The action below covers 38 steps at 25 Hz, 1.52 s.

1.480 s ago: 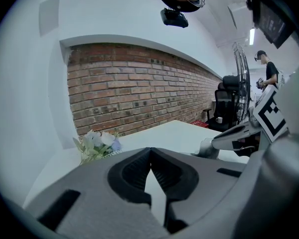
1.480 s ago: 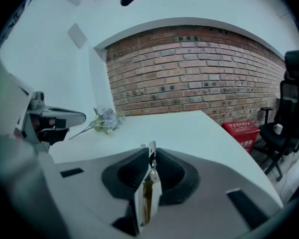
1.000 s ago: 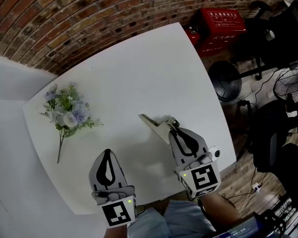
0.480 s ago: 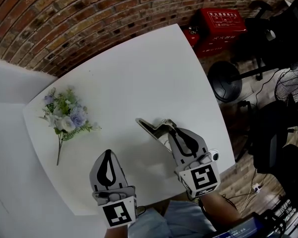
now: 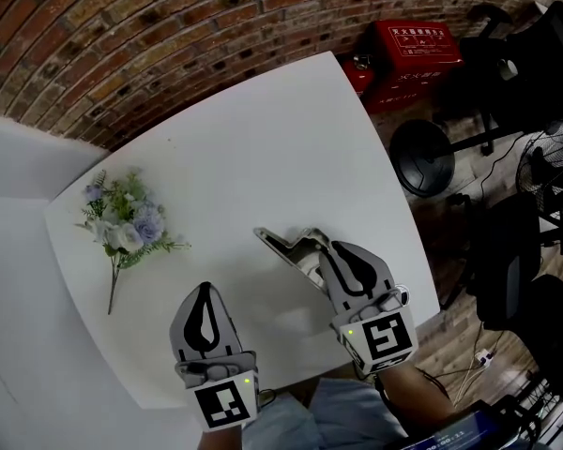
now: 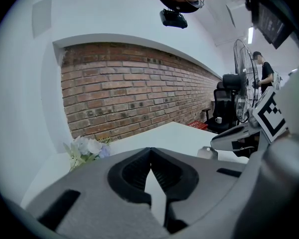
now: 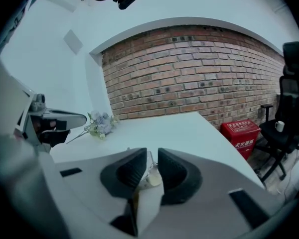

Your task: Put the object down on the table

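A flat pale object (image 5: 283,245), thin like a small frame with a metal fitting, is held at its near end by my right gripper (image 5: 321,251), which is shut on it. In the right gripper view the object's (image 7: 148,203) white edge and metal loop sit between the jaws of my right gripper (image 7: 150,156). It sticks out to the left over the white table (image 5: 263,148); whether it touches the table I cannot tell. My left gripper (image 5: 204,295) is shut and empty near the table's front edge, and its jaws meet at the tip of the left gripper (image 6: 150,152).
A bunch of pale blue and white flowers (image 5: 124,223) lies at the table's left end. Beyond the right edge stand a red box (image 5: 413,50), a fan's round base (image 5: 422,153) and dark chairs (image 5: 535,64). A brick wall runs behind.
My right gripper has shifted the flat object a little to the left and tilted it lower. My left gripper has stayed where it was.
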{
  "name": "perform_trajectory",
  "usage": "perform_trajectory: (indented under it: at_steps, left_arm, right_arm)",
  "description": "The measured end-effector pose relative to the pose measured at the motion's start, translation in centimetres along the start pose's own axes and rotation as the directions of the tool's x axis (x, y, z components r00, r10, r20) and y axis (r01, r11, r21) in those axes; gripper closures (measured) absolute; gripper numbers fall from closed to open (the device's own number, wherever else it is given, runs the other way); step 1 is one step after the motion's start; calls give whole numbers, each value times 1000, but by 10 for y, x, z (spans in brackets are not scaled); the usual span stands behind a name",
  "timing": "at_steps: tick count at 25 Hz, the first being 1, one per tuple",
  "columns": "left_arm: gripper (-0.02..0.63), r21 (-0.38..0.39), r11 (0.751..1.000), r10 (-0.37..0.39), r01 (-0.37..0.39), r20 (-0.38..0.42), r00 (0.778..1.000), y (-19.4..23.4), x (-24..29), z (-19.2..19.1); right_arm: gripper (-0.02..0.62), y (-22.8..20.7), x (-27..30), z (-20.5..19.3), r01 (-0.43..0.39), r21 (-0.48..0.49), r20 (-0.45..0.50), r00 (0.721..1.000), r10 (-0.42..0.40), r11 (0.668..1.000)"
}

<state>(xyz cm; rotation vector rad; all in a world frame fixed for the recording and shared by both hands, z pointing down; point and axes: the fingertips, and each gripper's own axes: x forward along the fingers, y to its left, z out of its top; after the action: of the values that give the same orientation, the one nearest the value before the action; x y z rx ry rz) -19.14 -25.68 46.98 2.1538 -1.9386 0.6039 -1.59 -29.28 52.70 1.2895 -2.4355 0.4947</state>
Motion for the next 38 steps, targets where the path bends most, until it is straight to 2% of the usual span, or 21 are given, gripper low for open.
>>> perform_trajectory:
  at_steps: [5, 11, 17, 23, 30, 38]
  left_arm:
    - [598, 2, 1000, 11, -11, 56, 998, 4, -10, 26]
    - [598, 12, 999, 34, -37, 148, 988, 16, -38, 70]
    - [598, 19, 996, 75, -84, 268, 960, 38, -75, 123]
    - [598, 8, 992, 116, -127, 353, 928, 54, -108, 159]
    - [598, 20, 990, 123, -143, 406, 906, 58, -128, 183]
    - [598, 15, 990, 123, -143, 422, 898, 61, -135, 189]
  right_arm:
    - [523, 4, -12, 26, 8, -22, 45, 999, -7, 1000]
    - [543, 31, -32, 79, -3, -72, 136, 991, 13, 997]
    - [589, 65, -56, 141, 2, -137, 249, 968, 33, 991]
    - [589, 92, -79, 187, -3, -184, 339, 939, 67, 983]
    - [591, 111, -97, 212, -11, -223, 390, 916, 99, 975]
    - [592, 127, -99, 218, -33, -238, 391, 912, 127, 971]
